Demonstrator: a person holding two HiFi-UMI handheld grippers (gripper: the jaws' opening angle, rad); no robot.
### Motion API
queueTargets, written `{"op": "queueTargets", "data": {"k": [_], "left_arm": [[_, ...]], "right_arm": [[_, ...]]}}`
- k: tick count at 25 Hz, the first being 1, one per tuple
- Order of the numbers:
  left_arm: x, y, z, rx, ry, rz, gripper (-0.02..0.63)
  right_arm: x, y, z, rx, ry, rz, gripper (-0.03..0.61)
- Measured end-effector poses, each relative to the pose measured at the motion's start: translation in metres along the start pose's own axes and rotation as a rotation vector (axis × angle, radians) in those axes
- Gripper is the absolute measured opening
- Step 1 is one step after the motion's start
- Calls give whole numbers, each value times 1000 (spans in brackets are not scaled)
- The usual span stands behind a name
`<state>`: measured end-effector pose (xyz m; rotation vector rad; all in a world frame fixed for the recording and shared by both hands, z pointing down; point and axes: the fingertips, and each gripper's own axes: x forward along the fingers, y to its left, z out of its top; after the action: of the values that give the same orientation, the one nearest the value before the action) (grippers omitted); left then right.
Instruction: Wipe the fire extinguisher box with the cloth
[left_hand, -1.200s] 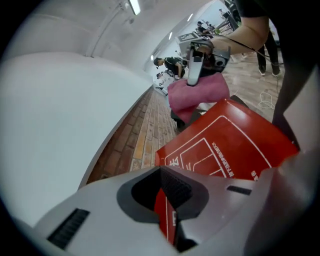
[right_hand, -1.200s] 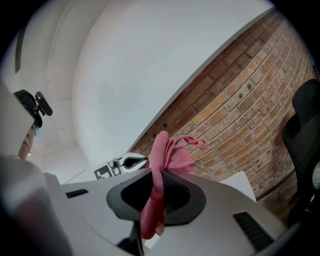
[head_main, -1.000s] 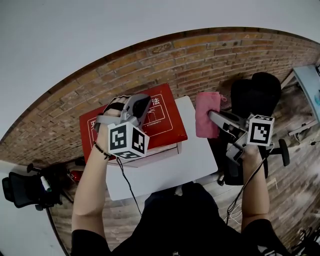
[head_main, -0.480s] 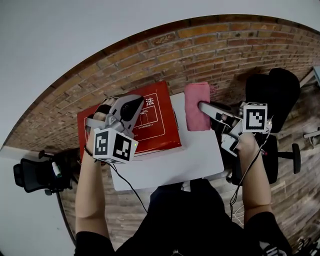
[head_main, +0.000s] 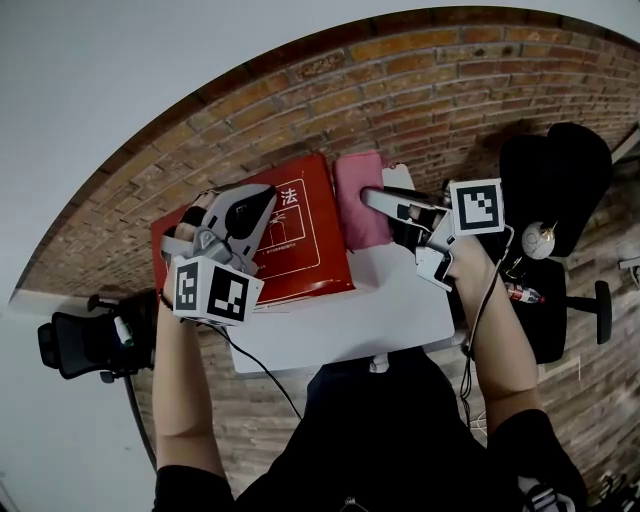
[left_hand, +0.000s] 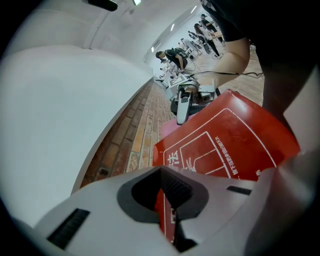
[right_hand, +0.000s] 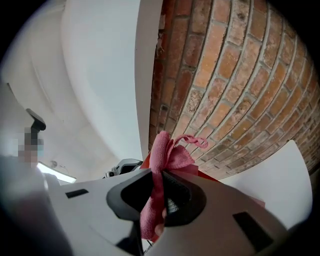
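The pink cloth (head_main: 360, 200) has been carried leftward since the earlier frames, from well clear of the fire extinguisher box (head_main: 310, 250) to just beside its right edge; whether it touches cannot be told. It is pinched in the jaws of the right gripper (head_main: 370, 196), a loose fold hanging below them. The box lies flat, red face up, on the left half of the white table (head_main: 380, 310). Wiping is judged not yet begun, with the first stroke likely to be made from this edge. The left gripper (head_main: 262, 200) is laid on the red face, jaws pressed together, apparently to steady it; that patch is therefore covered. A black chair (head_main: 560, 170) stands well behind.
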<state>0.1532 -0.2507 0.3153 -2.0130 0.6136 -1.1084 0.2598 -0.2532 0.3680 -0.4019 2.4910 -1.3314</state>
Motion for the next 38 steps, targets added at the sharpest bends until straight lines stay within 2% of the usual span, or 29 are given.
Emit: {"op": "queueTargets", "data": {"k": [10, 17, 25, 38], "left_arm": [[0, -1, -1, -3, 2, 2, 26], [0, 0, 0, -2, 2, 4, 26], [0, 0, -1, -2, 3, 4, 26], [0, 0, 0, -3, 4, 6, 26]], "right_arm": [[36, -11, -3, 36, 67, 8, 64], [41, -21, -6, 89, 51, 21, 64], [38, -51, -14, 79, 61, -71, 64], [36, -79, -23, 88, 61, -120, 64]]}}
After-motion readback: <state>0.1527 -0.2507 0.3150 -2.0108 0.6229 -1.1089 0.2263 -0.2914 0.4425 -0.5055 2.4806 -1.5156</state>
